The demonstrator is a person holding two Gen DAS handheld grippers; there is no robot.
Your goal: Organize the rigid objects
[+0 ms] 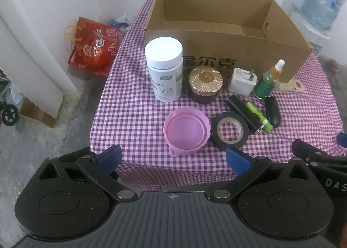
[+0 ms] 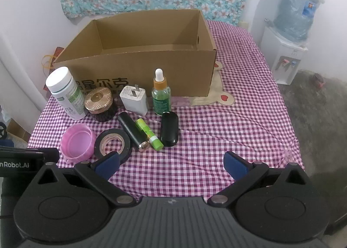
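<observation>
left tongs (image 1: 173, 159): released, empty, hovering off surface's near edge.
right tongs (image 2: 171, 162): released, empty, over near edge.
items: vitamin bottle (image 1: 164, 70), dropper bottle (image 1: 267, 80), tape roll (image 1: 229, 131) etc. clustered btwn near edge & cardboard box (image 1: 216, 53); box looks empty.
risk: upright bottles tip if nudged w/ a finger.
risk 2: pink lid (image 1: 186, 131) nr near edge, could slide off.

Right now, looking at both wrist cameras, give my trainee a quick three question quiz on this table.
1. True or false: the cardboard box already holds items.
2. Which stands upright? A) dropper bottle B) green tube C) black tape roll
3. Fill in: both the left gripper and right gripper are ____.

Key: 1 false, nothing is visible inside; 2 A; 3 open.
</observation>
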